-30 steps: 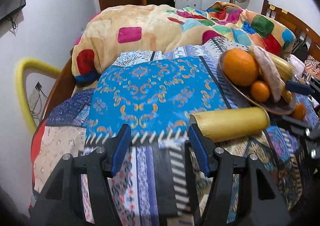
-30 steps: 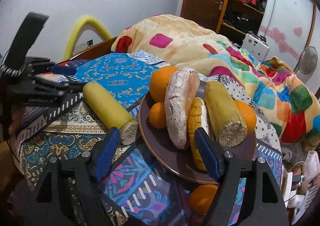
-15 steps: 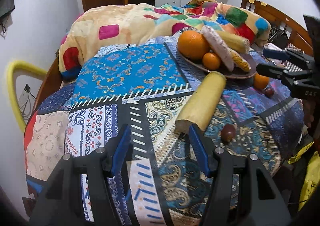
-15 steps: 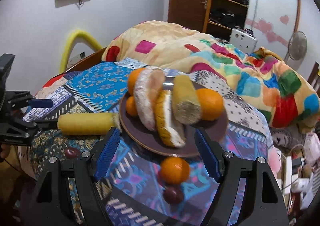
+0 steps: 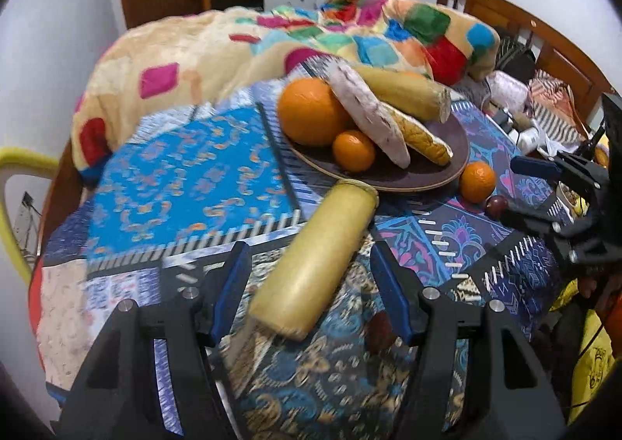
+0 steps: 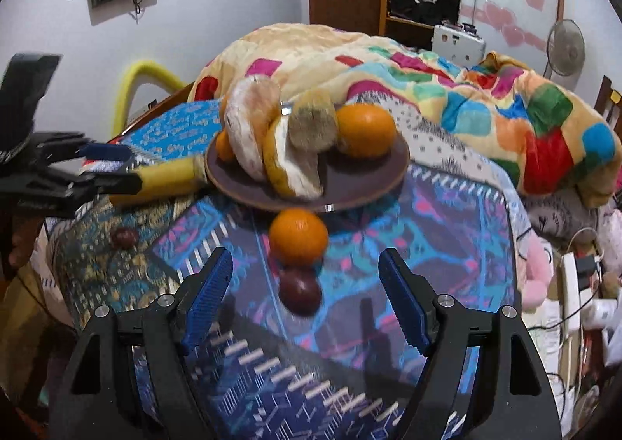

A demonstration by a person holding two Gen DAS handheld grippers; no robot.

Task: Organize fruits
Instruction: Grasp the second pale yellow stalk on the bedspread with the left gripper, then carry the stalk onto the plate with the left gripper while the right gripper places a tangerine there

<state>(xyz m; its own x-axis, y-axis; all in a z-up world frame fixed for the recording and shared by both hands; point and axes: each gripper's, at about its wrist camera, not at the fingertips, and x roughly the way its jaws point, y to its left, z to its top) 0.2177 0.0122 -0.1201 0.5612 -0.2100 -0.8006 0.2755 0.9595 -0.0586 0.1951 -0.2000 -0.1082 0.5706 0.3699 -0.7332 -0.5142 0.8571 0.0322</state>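
Left gripper (image 5: 307,284) hangs over the patchwork bedspread (image 5: 186,183), jaws opening, and the long yellow roll-shaped fruit (image 5: 315,265) lies between them with gaps on both sides, nothing pinched. That roll runs diagonally: its far end touches the near rim of the brown plate (image 5: 447,175), its cut end points back toward the gripper. On the plate sit a big orange (image 5: 311,111), a small orange (image 5: 353,150), a pale speckled long fruit (image 5: 369,117) and two more yellow lengths, all leaning across one another with long axes slanting over the plate. Just beside the plate's rim on the bedspread rests a loose small orange (image 6: 298,235), with a dark red plum (image 6: 300,292) touching it on the side away from the plate. Right gripper (image 6: 307,304) has its jaws spread wide, framing that plum without contact. A second dark plum (image 6: 124,237) lies well off from the plate, near the roll.
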